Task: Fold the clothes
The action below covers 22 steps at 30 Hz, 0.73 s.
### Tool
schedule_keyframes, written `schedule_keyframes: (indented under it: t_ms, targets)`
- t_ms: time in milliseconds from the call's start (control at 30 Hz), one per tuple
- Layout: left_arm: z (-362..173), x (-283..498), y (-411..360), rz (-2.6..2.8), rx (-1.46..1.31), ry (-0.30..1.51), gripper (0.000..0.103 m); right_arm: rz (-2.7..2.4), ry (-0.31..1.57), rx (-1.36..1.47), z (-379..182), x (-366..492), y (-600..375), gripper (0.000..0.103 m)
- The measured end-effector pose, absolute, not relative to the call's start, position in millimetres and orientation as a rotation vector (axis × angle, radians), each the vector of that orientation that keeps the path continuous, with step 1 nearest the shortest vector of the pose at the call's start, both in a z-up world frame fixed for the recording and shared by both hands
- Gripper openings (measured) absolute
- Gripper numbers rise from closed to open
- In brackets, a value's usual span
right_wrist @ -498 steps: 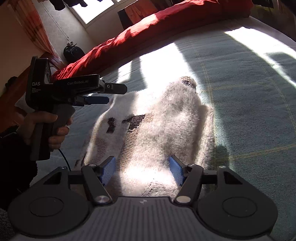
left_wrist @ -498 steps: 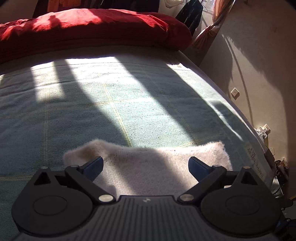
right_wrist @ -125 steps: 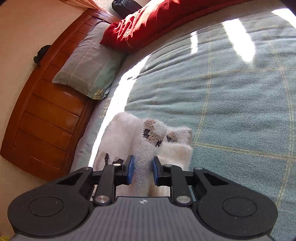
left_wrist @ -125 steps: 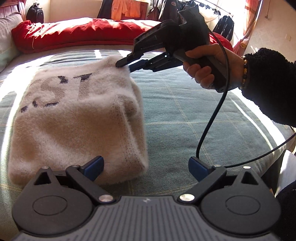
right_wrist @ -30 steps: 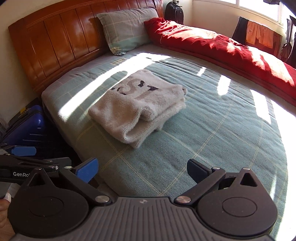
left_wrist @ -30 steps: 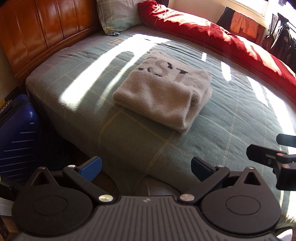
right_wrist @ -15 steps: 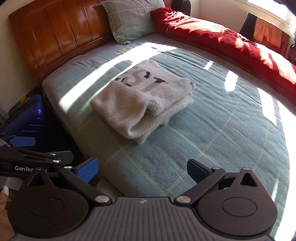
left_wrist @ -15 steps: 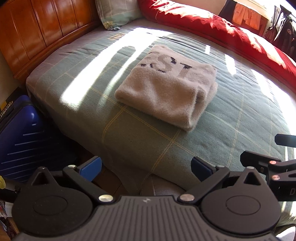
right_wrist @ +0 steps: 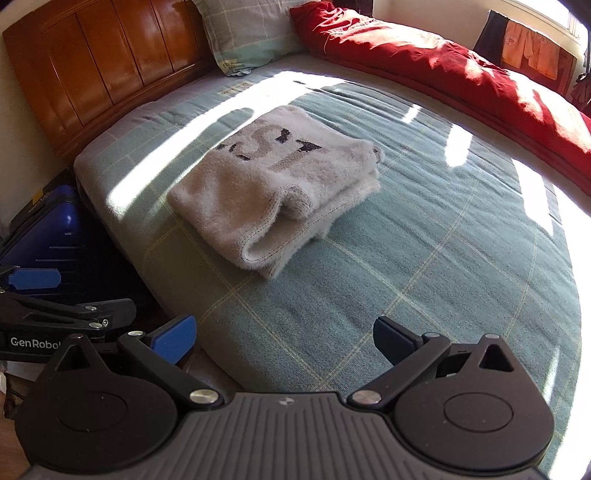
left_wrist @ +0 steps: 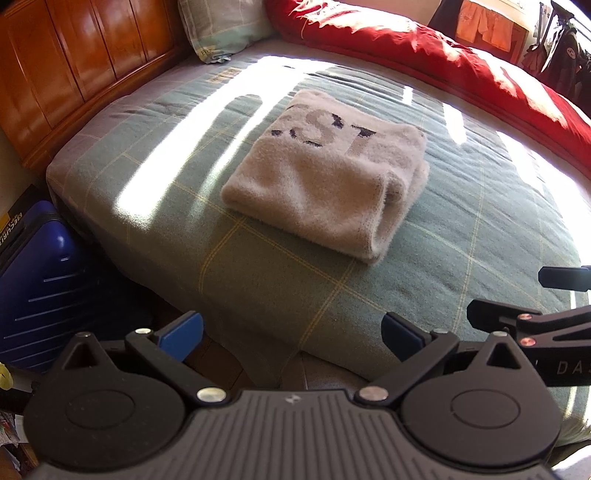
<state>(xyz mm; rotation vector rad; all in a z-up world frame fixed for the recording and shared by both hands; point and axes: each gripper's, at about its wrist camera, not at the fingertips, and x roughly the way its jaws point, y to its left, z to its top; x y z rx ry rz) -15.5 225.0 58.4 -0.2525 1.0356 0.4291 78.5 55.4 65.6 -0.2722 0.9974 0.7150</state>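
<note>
Fuzzy knit sweater: pale grey-white, folded into a thick rectangle, dark and grey letters on the top face, rolled fold edge turned toward the cameras.
Sweater position: lying flat on the bed, in the half toward the headboard, near the bed's near edge, well apart from both grippers.
Bed cover: green with thin yellow check lines, sun patches and shadow bands across it.
Left gripper: blue-padded fingers spread wide, nothing between them, held off the near edge of the bed, not touching the sweater.
Right gripper: fingers also spread wide, empty, over the near edge of the bed; in the left wrist view its black fingers show at the right border.
Headboard: reddish brown wood panels, far left.
Pillow: green check, against the headboard at the far corner.
Red quilt: bunched along the bed's far edge.
Blue suitcase: on the floor beside the bed, below the headboard-end corner.
</note>
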Motion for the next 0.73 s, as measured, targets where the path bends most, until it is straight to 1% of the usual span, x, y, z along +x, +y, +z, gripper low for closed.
schedule_keyframes:
  t_ms: [267,733]
  targets:
    - [58,-13,226,0.433,-0.250,1.038,0.102,0.680,1.032,-0.268,54,89,56,0.103]
    - [57,-15,226,0.430,-0.251,1.034,0.102,0.683,1.029,-0.262,55,89,56,0.103]
